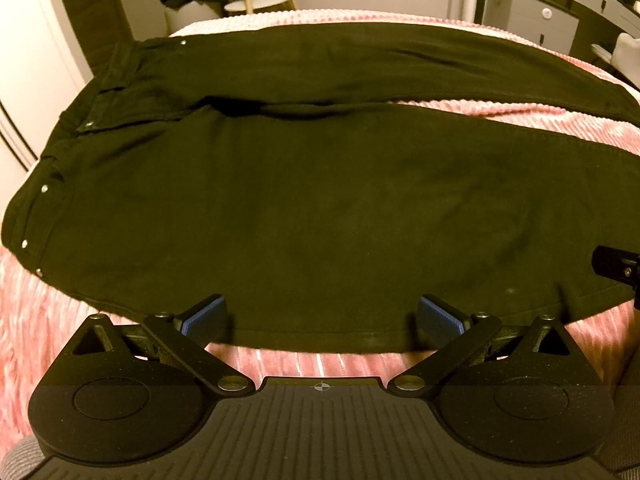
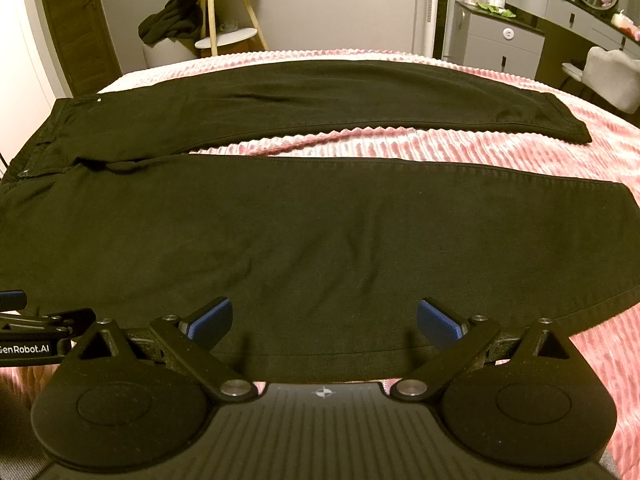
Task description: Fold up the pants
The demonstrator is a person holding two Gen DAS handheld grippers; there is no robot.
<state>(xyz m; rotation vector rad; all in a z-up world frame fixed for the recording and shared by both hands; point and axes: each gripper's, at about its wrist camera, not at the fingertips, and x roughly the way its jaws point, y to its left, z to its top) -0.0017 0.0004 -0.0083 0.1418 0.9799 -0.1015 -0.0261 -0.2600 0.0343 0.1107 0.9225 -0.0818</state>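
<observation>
The 1 pair of black cotton-twill pants (image 1: 304, 200) lies flat and spread on the bed with the pink ribbed plush bedspread (image 1: 40, 300), waistband and silver rivets to the left, 2 legs running off to the right with a wedge of pink showing between them. Nothing is folded yet, so I judge this to be the very start: the opening fold, near leg over far leg.

The left hand-held gripper (image 1: 320, 314) hovers at the near hem-side edge of the pants, close to the thigh, its 2 blue ribbed pads wide apart and grasping nothing. The right hand-held gripper (image 2: 324, 316) sits further along the same near leg, towards the cuff, likewise spread wide and empty; each one's linkage shows at the margin of the other's view, so they are side by side.

The next move, as I read it, calls for both to drop onto the near seam, pinch the edge of the cloth only, not the bedspread beneath, then lift together and carry that leg across onto the far one. The plush may snag in the pads.

Counted: 1 pair of pants, 2 legs, 2 hand-held grippers, 4 blue pads, 1 bed; behind it, 1 dark heap of clothing (image 2: 170, 18) on a pale stool
</observation>
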